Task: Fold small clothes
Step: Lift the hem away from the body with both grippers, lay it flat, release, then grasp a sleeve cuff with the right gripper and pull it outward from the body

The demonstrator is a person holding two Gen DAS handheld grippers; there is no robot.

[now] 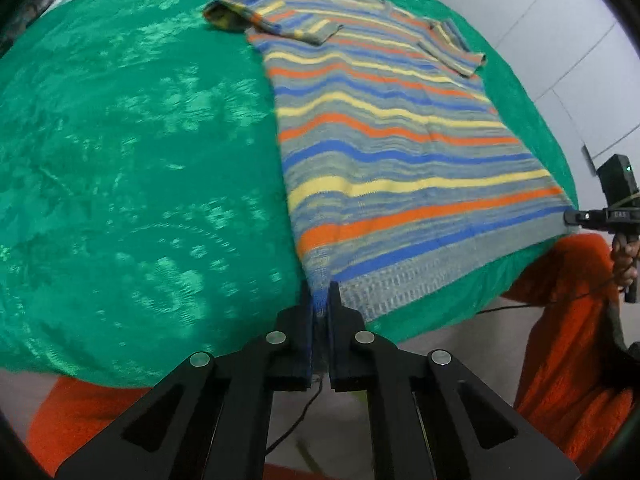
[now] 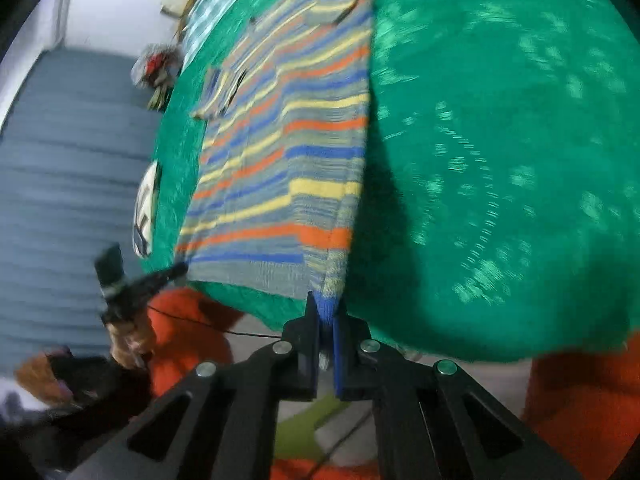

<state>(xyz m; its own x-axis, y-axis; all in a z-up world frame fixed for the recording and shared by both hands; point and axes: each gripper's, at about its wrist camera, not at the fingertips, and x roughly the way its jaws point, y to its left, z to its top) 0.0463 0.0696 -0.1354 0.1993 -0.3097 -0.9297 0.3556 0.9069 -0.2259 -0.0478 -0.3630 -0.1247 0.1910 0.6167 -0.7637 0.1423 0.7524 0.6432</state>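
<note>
Two tools, left tool [image 1: 321, 300] and right tool [image 2: 326, 312], each pinched a hem corner of the striped knitted sweater [image 1: 384, 120], spread toward twelve o'clock on the green cloth [image 1: 120, 160]; lifting both evenly would likely keep the fold straight.

You face a bed [image 1: 120, 160] under a shiny green patterned cover; beyond its far edge stand pale panelled walls [image 1: 560, 20], and grey floor [image 2: 72, 140] lies beside it.

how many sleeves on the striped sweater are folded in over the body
2. One sleeve lies folded across the chest at the far left of the striped sweater; the other sleeve is folded in at the far right. Both sit near the collar end.
</note>
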